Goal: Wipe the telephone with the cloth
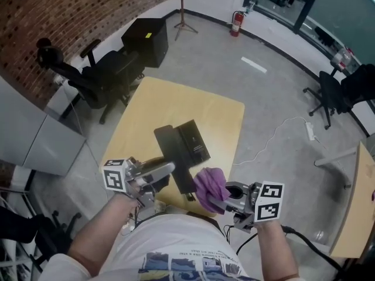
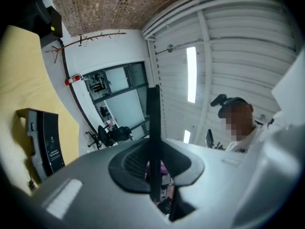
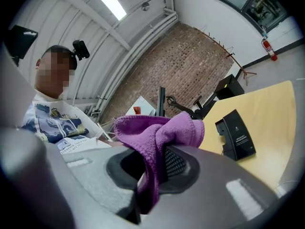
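Yellow table (image 1: 176, 101) has the black telephone (image 1: 194, 142) in its middle, likely hard and slippery, best held by thin sides; left gripper (image 1: 169, 170) pinches its handset (image 1: 174, 157), right gripper (image 1: 222, 196) pinches the soft cloth (image 1: 210, 186) above the table's near edge.

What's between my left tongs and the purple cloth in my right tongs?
The near end of the black telephone, on the yellow table, lies between the left tongs and the purple cloth; the head view shows it.

left gripper (image 1: 170, 170): clamped on handset (image 1: 171, 152) | right gripper (image 1: 225, 193): clamped on cloth (image 1: 210, 186) | forearms: low, near torso
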Demonstrator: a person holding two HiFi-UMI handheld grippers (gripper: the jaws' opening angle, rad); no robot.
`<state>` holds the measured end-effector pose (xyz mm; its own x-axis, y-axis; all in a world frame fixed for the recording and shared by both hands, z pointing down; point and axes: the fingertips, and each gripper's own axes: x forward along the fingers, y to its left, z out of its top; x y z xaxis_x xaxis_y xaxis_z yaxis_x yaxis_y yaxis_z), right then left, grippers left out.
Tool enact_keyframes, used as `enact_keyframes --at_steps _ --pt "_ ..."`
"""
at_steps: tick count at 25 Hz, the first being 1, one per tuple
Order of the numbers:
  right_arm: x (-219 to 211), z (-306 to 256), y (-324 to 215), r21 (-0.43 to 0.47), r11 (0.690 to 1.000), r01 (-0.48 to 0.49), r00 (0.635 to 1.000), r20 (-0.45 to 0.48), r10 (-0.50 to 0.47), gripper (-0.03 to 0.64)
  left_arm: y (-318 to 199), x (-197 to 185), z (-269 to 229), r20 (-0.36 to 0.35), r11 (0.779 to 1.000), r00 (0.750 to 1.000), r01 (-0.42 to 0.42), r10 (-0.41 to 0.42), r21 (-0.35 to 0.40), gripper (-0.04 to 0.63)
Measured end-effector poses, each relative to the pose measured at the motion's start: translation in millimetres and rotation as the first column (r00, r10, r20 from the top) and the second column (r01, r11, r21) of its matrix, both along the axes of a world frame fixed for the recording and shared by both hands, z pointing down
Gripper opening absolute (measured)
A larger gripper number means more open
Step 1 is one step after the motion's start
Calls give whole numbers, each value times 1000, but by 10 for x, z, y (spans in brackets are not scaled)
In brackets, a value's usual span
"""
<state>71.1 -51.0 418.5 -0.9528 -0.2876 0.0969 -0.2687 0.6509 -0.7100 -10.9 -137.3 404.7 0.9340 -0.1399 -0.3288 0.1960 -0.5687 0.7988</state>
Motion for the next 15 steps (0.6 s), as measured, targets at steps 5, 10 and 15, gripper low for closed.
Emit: enact_keyframes --at_steps 5,10,15 --pt "159 -137 -86 50 997 -60 998 -28 62 44 -4 57 95 34 1000 999 -2 3 -13 78" --pt "255 -502 -517 170 972 -162 986 -20 168 43 127 192 136 51 999 998 -38 39 -20 78" --pt "139 -800 -846 235 955 -180 983 24 180 43 317 321 201 72 996 993 -88 90 -33 78"
